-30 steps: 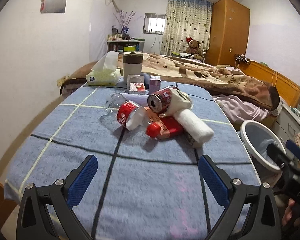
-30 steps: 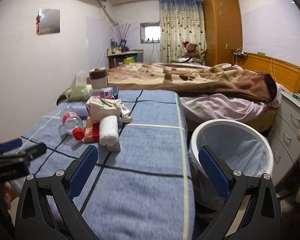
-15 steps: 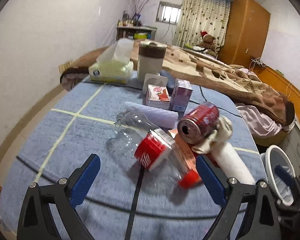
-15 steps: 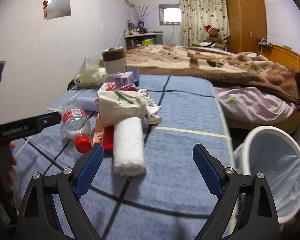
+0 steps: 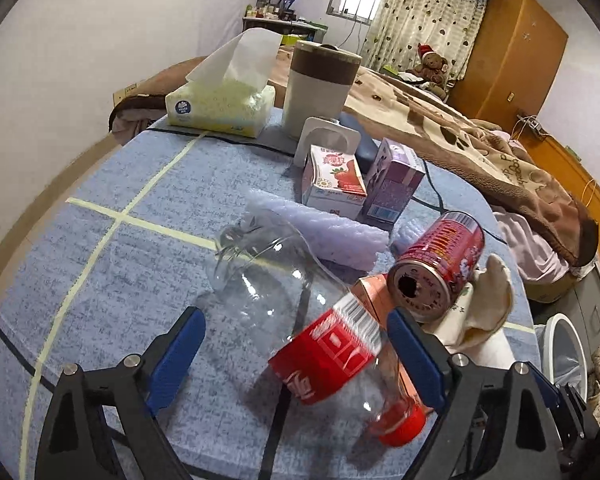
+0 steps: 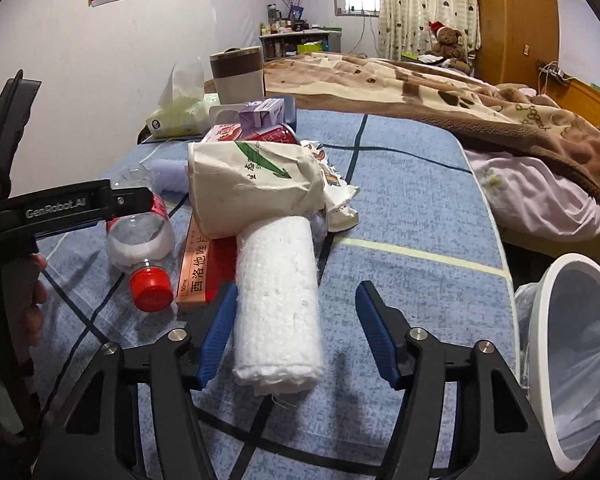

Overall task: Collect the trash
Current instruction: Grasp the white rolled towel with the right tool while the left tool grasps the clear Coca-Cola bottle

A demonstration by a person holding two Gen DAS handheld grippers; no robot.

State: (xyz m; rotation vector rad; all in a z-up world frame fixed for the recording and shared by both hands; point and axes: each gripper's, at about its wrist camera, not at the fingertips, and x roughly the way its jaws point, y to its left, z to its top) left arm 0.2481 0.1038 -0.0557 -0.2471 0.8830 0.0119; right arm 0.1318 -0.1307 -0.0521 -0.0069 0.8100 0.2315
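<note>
A pile of trash lies on a blue checked cloth (image 5: pixel 100 280). In the left wrist view a clear plastic bottle (image 5: pixel 300 320) with a red label and red cap lies on its side between the fingers of my left gripper (image 5: pixel 296 356). Its jaws are closing and the left pad stands apart from the bottle. In the right wrist view a white rolled towel (image 6: pixel 278 308) lies between the fingers of my right gripper (image 6: pixel 298 336). Those jaws are closing too, with a gap at the right pad. A red can (image 5: pixel 440 268) and a crumpled paper cup (image 6: pixel 256 188) rest on the pile.
A white lined bin (image 6: pixel 580 352) stands off the cloth's right edge. Behind the pile are a pink flat box (image 6: pixel 196 268), a strawberry carton (image 5: pixel 332 182), a purple carton (image 5: pixel 392 184), a foam sheet (image 5: pixel 320 224), a tissue pack (image 5: pixel 220 104) and a tall cup (image 5: pixel 320 84). A bed lies beyond.
Both grippers moved forward and down to the pile. The bottle now lies between the left fingers and the towel roll between the right fingers. The right jaws have narrowed markedly.
</note>
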